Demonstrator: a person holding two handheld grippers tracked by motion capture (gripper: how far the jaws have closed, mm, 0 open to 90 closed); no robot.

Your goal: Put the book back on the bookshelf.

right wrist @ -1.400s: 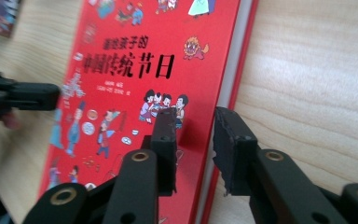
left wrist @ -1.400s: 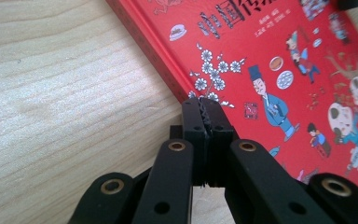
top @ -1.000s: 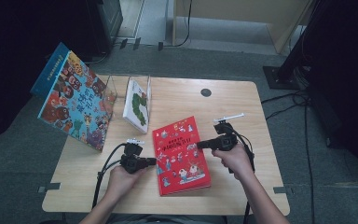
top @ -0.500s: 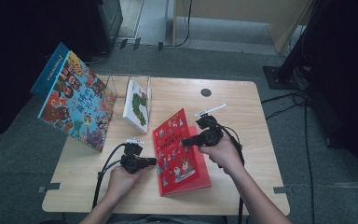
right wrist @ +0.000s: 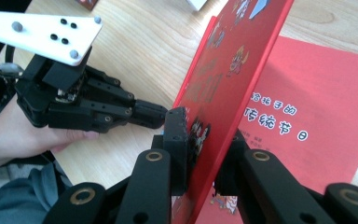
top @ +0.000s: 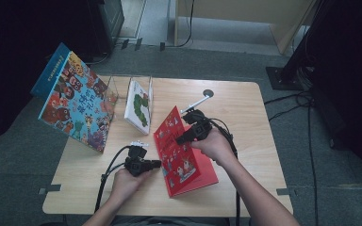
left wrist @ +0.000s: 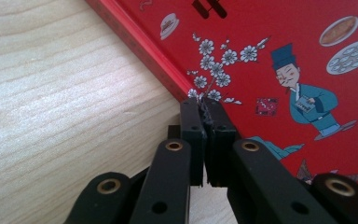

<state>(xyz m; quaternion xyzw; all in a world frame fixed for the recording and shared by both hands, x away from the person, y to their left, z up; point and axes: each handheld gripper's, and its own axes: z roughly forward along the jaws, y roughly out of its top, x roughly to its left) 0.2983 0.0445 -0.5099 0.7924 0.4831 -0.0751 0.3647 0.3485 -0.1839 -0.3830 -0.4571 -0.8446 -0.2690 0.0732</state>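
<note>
Red picture book [top: 184, 155] on the tabletop [top: 245, 122], partly opened. Right hand-held gripper [right wrist: 204, 140], jaws just closing, pinches the raised front cover; left hand-held gripper [left wrist: 206, 109], jaws closed and empty, presses at the spine edge. Cover stands half-lifted; folding it fully open remains.

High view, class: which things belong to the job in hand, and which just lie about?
In the job:
red book
right hand-held gripper, lifting its cover
left hand-held gripper, shut at its spine

Lying about:
colourful book
caterpillar book

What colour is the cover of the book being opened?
The book cover is red with cartoon figures and white blossoms, clearest in the left gripper view.
</note>
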